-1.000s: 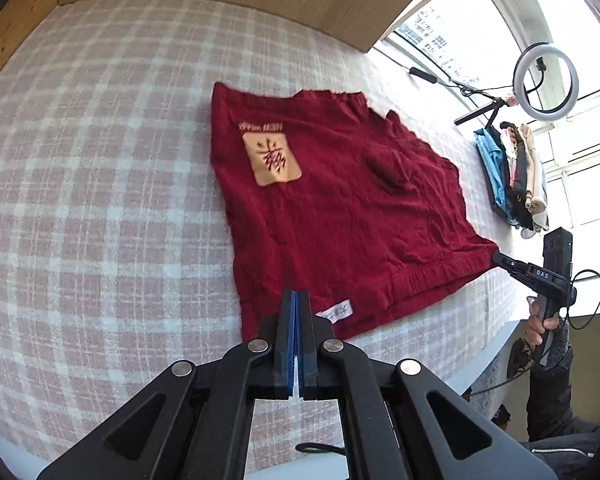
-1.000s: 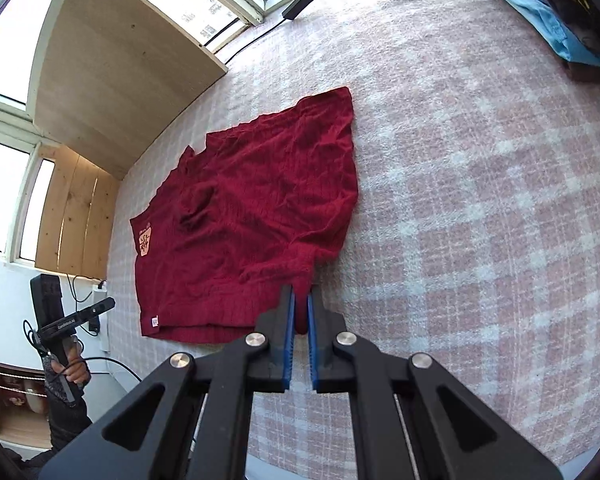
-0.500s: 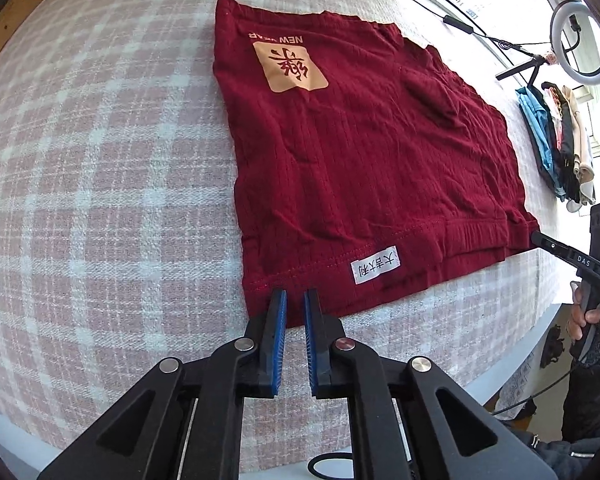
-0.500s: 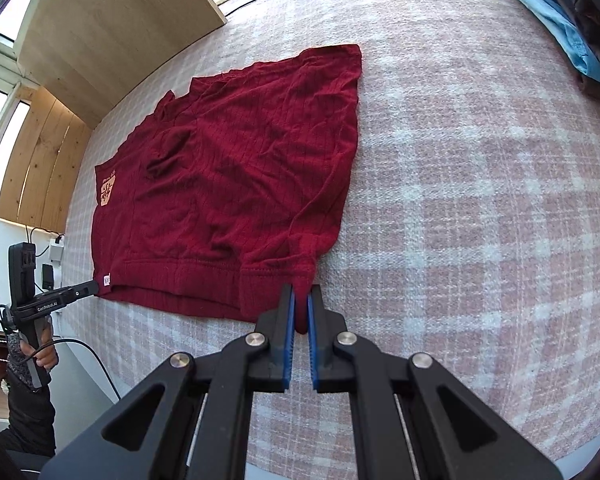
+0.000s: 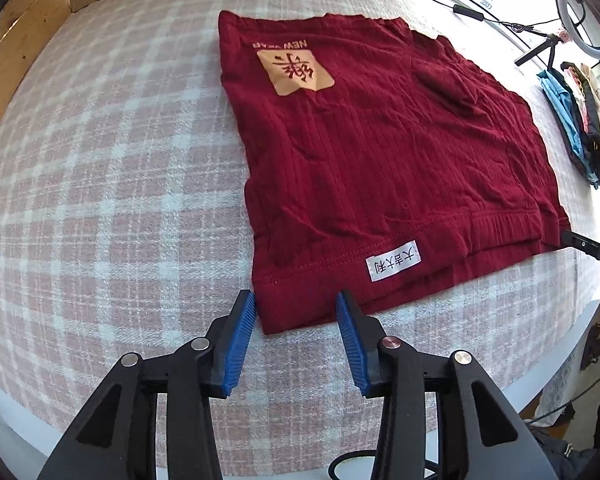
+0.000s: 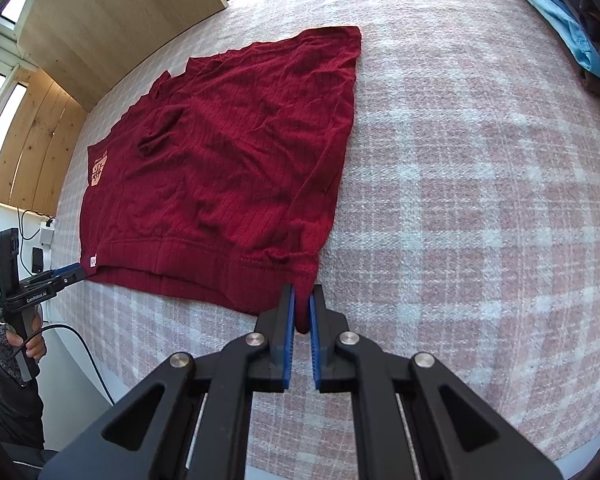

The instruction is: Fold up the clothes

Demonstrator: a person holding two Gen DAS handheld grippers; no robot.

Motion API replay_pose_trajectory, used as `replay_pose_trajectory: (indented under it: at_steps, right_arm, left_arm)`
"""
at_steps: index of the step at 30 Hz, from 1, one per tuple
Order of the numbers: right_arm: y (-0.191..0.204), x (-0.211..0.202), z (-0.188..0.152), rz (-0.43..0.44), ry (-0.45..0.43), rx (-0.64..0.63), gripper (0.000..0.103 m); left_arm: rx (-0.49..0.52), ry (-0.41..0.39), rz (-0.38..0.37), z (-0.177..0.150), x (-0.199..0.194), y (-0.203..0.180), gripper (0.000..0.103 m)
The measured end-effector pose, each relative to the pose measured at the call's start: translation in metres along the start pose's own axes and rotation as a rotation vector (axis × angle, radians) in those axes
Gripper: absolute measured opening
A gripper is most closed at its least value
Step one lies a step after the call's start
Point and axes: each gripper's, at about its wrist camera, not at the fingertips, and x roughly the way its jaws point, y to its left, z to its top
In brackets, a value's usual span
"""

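One red garment [image 5: 380, 152] lies ahead of the tools, bearing one orange patch [image 5: 296, 70] and one white label [image 5: 394, 260]. Two grippers: the left gripper [image 5: 296, 312] and the right gripper [image 6: 302, 312]. One pile of clothes [image 5: 580, 128] lies far right.

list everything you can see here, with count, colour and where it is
garment: one, dark red, spread flat on the bed, orange patch at its far left corner, white label on the near hem
bedcover: one, pink and white check, under the garment
clothes pile: one, blue, black and beige, far right edge of the bed
ring light: one, white, on a stand by the window, far right
wood panel: one, light brown, behind the bed
left gripper: one, black with blue pads, open around the hem's near left corner
right gripper: one, black with blue pads, shut on the hem's near right corner
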Motion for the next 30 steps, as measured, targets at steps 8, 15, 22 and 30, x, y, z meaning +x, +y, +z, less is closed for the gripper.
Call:
replay_pose_trajectory:
  at_steps: [8, 15, 22, 30]
  right_arm:
    - [0.001, 0.002, -0.002, 0.009, 0.005, -0.003, 0.008]
    - [0.002, 0.005, 0.001, 0.016, 0.01, 0.02, 0.028]
    - [0.004, 0.011, 0.0, 0.031, 0.014, 0.004, 0.006]
    - [-0.028, -0.032, 0.022, 0.306, -0.104, 0.262, 0.006]
  left_arm:
    - [-0.048, 0.019, -0.02, 0.006, 0.001, 0.014, 0.031]
    - [-0.058, 0.006, 0.001, 0.001, 0.0, 0.02, 0.011]
    - [-0.058, -0.017, -0.011, -0.008, -0.001, 0.015, 0.004]
    - [-0.23, -0.099, -0.254, 0.017, -0.049, 0.073, 0.004]
